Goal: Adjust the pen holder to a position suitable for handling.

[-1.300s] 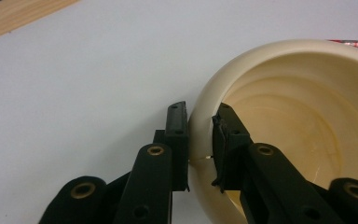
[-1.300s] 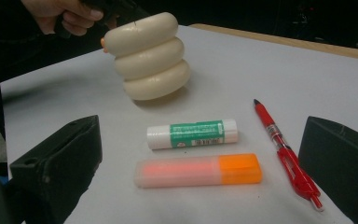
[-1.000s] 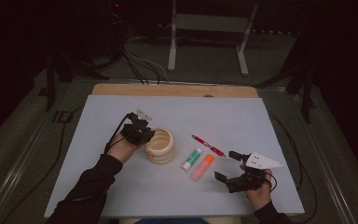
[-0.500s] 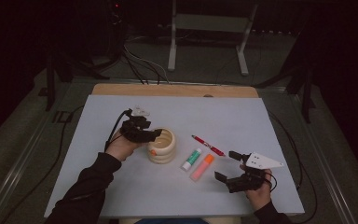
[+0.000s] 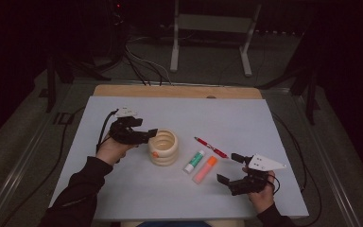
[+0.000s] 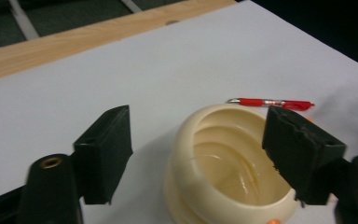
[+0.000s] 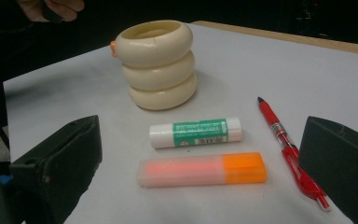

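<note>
We note the left gripper (image 5: 147, 135) with jaws just opened wide and nothing pressed between the pads, the right gripper (image 5: 228, 167) likewise spread and gripping nothing, both forearms entering from below.

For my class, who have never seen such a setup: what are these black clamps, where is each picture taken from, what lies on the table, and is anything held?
A person sits at a table with a hand-held two-jaw gripper in each hand; there is no robot arm. The high view looks down from above: the left gripper is at the left, the right gripper at the right. The other two pictures come from small cameras riding on each gripper, looking out between its black jaws. On the table stand a cream ringed cup and, lying flat, a glue stick, an orange highlighter and a red pen. Nothing is held. The left gripper's jaws have just been opening beside the cup's rim; the right gripper is open, facing the three items.
</note>
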A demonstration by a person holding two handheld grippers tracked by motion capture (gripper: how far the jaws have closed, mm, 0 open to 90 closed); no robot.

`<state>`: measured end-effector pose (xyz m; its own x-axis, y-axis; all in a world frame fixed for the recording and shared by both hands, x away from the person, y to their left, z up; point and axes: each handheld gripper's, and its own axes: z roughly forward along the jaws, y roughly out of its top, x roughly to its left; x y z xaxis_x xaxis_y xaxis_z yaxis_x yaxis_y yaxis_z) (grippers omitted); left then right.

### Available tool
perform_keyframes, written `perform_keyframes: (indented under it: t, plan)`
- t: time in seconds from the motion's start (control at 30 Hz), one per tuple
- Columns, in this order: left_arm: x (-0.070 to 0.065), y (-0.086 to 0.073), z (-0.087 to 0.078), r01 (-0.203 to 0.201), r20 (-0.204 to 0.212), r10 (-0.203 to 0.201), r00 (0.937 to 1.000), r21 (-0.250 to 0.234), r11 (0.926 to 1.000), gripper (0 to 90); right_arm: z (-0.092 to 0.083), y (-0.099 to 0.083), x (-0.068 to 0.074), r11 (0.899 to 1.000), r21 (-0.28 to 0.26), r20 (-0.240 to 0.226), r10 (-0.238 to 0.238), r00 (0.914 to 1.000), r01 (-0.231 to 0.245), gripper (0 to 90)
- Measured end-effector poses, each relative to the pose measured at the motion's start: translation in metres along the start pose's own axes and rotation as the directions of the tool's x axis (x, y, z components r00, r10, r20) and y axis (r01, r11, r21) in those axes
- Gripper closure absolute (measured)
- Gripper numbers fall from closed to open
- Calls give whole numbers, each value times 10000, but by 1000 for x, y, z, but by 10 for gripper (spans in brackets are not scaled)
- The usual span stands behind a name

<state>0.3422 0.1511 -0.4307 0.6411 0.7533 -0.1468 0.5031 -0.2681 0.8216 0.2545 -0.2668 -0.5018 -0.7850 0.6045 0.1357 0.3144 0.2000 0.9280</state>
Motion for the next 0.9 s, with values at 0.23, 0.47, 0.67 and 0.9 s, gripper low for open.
perform_keyframes:
  t: [0.23,0.47,0.67,0.9]
  plan:
    - [4,-9,-14,-62,149,69,9999,-479,9988,97,1,2,0,9999,-79,-102,95,9999,-96,0]
    - [4,-19,-26,-222,289,250,9993,-915,9956,14,3,7,-2,9991,-67,-411,405,9983,-408,1]
    - [2,-31,-33,-478,622,565,9965,-1335,9899,6,7,14,-2,9987,-110,-599,486,9970,-494,1]
    - [-5,-48,-39,-563,1171,765,9902,-1668,9844,6,8,26,-10,9993,-348,-373,152,9992,-165,1]
